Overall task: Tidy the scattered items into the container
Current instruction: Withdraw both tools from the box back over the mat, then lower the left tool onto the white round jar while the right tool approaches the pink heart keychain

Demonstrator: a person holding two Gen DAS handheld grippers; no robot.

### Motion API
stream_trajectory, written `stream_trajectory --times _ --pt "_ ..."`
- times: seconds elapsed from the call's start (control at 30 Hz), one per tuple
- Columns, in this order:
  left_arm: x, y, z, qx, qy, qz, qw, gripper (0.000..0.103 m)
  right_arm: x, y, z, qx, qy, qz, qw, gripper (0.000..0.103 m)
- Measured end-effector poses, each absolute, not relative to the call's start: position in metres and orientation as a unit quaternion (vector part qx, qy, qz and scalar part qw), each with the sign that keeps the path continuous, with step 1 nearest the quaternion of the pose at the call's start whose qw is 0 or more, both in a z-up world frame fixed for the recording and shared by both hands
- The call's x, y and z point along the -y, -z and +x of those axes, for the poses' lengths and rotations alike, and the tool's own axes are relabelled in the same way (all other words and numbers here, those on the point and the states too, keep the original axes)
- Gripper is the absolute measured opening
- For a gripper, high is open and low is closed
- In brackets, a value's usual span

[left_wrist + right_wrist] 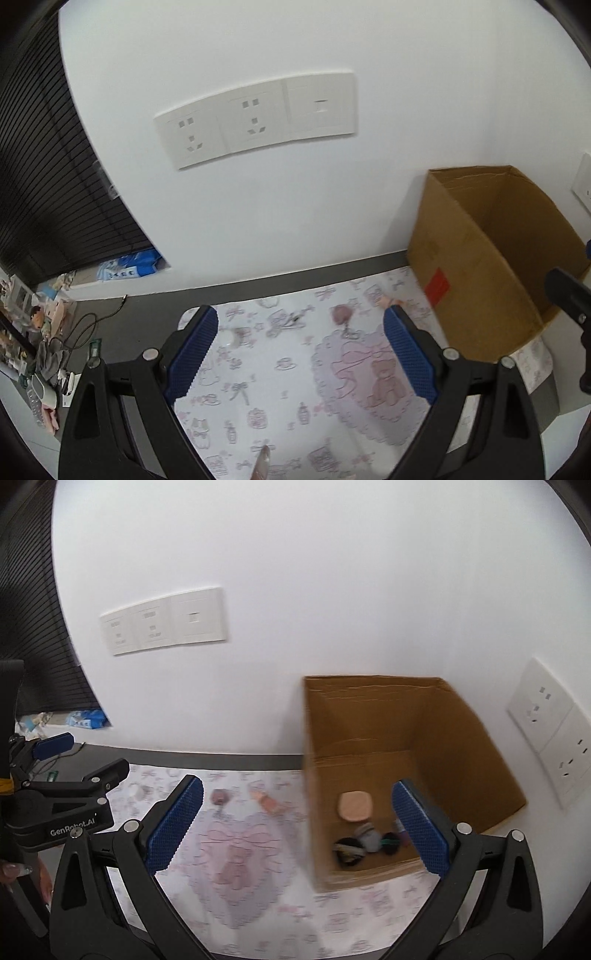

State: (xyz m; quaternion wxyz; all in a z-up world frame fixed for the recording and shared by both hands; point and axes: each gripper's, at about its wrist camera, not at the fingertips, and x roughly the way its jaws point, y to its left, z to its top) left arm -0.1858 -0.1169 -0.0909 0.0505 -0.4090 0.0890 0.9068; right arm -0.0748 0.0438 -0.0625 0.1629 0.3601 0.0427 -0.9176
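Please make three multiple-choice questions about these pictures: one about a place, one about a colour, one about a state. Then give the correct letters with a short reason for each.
1. Where does the brown cardboard box stand?
A. at the right end of the patterned cloth, near the white wall
B. on the floor
C. on a shelf above the wall sockets

2. What colour are the ribbed pads on the tongs?
A. red
B. blue
C. yellow

3. In what state are the right tongs?
A. shut on a cup
B. shut and empty
C. open, holding nothing

Answers:
1 A: both views show the box on the printed pink-and-white cloth, against the wall.
2 B: the pads are blue in both views.
3 C: the two fingers stand wide apart, with only cloth and box seen between them.
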Motion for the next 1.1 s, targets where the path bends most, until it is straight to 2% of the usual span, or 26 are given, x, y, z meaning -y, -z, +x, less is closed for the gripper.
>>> stream_trajectory --times 0.2,0.53,0.67,1.1 --pt "0.162 0.105 -0.188 -0.079 -0.905 -0.416 0.033 0.091 0.003 0.071 -0.062 -0.058 0.914 0.361 0.176 0.103" --pt "0.208 0.16 -0.199 -0.07 -0.889 -0.453 0.006 0.091 0.053 0.111 -0.074 -0.086 0.896 0.387 0.201 0.103" --pt "0.225 0.19 -0.209 -0.053 -0.877 -0.477 0.005 0.091 0.075 0.136 -0.083 -0.101 0.886 0.399 0.215 0.103" --pt "0.249 0.28 -0.266 -0.072 -0.868 -0.491 -0.006 0.091 0.125 0.239 -0.133 -0.131 0.855 0.448 0.225 0.103"
